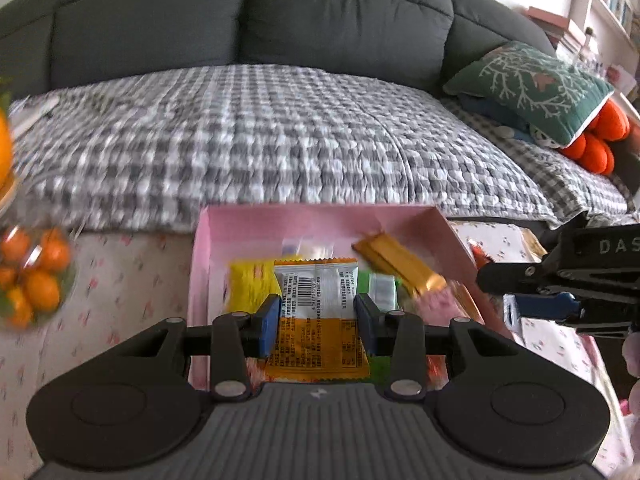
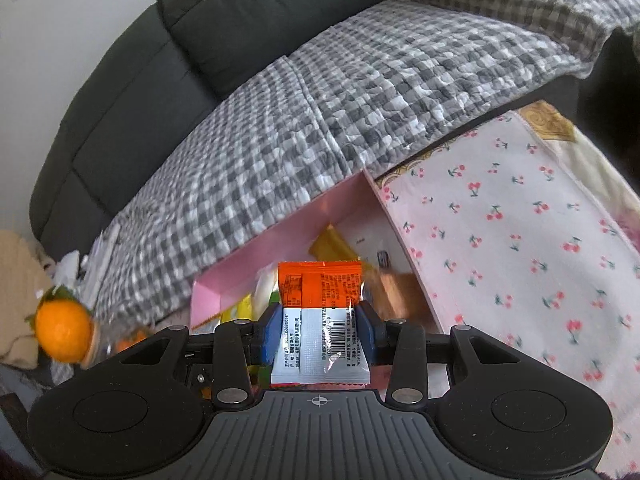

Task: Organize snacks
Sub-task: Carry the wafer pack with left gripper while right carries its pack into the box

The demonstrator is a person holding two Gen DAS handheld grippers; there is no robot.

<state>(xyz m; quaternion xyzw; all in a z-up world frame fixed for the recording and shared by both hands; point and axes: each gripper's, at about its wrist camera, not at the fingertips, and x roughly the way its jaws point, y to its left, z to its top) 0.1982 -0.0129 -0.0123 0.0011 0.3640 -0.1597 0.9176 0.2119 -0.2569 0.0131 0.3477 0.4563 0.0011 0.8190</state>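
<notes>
The left hand-held gripper (image 1: 316,314) pinches an orange-and-silver packet (image 1: 316,320) at lower centre, above the pink box (image 1: 200,248) of snacks. The right hand-held gripper (image 2: 319,330) pinches a red-and-silver packet (image 2: 320,320), the box (image 2: 224,280) just beyond, on the cherry-print tabletop (image 2: 500,240).

- The left wrist view looks forward along its own left gripper (image 1: 316,320), close above the near edge of the pink box (image 1: 256,224), squarely facing the sofa (image 1: 320,12) beyond the box's far edge.
- The right wrist view looks along the right gripper (image 2: 319,330), close to the box's (image 2: 240,264) right edge, turned leftward so the sofa (image 2: 132,92) runs diagonally.
- Both views share the box, the checked blanket (image 1: 280,132) (image 2: 320,112), the cherry-print cloth (image 1: 120,280) (image 2: 500,220) and the oranges (image 1: 32,276) (image 2: 62,328) at the left edge.
- The left view catches the right gripper (image 1: 516,304) at its right edge.
</notes>
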